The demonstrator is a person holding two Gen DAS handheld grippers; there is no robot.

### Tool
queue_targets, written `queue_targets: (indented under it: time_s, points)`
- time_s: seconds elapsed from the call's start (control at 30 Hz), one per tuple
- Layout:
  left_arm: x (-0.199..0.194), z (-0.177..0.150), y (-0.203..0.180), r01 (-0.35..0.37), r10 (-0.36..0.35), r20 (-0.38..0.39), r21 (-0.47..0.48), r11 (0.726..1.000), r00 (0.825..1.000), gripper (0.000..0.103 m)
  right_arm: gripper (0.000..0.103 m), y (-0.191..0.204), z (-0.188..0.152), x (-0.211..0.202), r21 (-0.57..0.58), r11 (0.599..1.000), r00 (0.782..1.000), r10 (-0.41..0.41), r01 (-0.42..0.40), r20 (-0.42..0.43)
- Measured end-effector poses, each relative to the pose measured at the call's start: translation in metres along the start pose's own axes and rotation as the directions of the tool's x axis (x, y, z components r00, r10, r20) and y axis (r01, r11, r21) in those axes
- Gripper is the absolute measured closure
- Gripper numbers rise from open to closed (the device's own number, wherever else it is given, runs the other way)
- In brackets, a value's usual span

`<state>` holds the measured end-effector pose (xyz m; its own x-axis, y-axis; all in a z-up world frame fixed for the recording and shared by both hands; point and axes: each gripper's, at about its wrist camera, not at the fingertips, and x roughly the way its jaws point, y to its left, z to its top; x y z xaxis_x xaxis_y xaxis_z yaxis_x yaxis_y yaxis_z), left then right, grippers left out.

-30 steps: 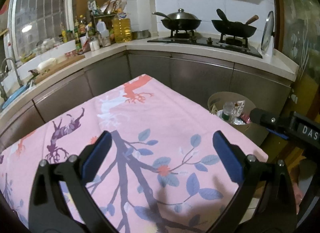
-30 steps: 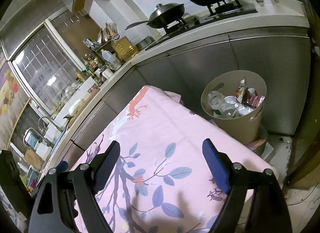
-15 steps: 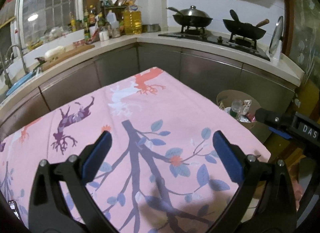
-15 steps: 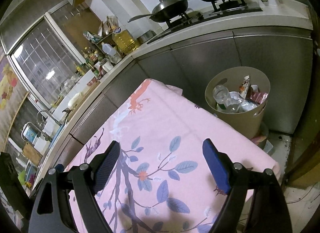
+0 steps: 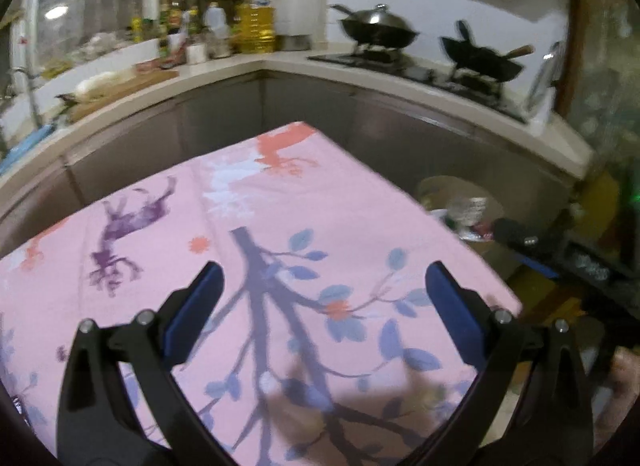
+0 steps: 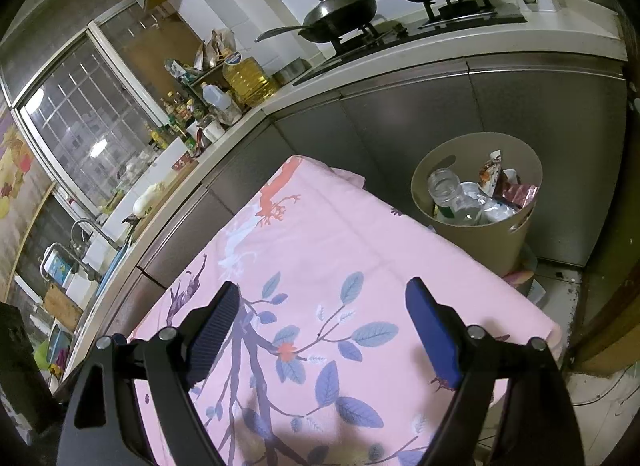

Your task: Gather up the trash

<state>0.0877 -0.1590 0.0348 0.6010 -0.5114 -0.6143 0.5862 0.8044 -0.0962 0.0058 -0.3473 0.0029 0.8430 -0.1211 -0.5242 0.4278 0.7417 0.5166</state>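
Hovering above a pink cloth-covered table printed with blue leaves and purple branches (image 5: pixel 280 225), the left gripper (image 5: pixel 320 306) has its two blue-padded fingers (image 5: pixel 196 306) spread wide with nothing between them. Beyond the table's far edge a grey-fronted kitchen counter (image 5: pixel 224 65) curves round, with a large yellow oil bottle (image 5: pixel 256 25) in its corner and, further right, a lidded black wok (image 5: pixel 376 27) and an open black pan (image 5: pixel 484 55) on the hob. The left view is blurred.

In the right wrist view the right gripper (image 6: pixel 320 326) is also over the cloth, its blue pads (image 6: pixel 432 330) set wide apart and holding nothing. Off the table's right corner, on the floor against the cabinets, stands a round beige plastic trash bin (image 6: pixel 480 242). Inside it lie a clear glass jar (image 6: pixel 442 185), crumpled foil wrappers (image 6: pixel 516 189) and other packaging.
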Motion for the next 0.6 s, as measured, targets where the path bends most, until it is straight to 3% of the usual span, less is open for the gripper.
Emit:
queue_targets:
  time_s: [0.07, 0.33, 0.6]
  points:
    - [-0.002, 0.002, 0.005, 0.018, -0.017, 0.006, -0.031, 0.999, 1.000, 0.006, 0.021, 0.000, 0.000, 0.001, 0.000, 1.000, 1.000, 0.000, 0.000, -0.002]
    - [-0.011, 0.007, 0.017, -0.123, 0.127, 0.064, -0.065, 0.990, 0.990, 0.006, 0.021, 0.001, -0.003, 0.002, 0.002, 1.000, 1.000, 0.004, -0.004, -0.014]
    - [-0.008, 0.007, 0.024, -0.173, 0.176, 0.043, -0.068, 0.983, 0.983, 0.006, 0.021, 0.005, -0.005, 0.005, -0.010, 1.000, 1.000, 0.013, -0.013, -0.026]
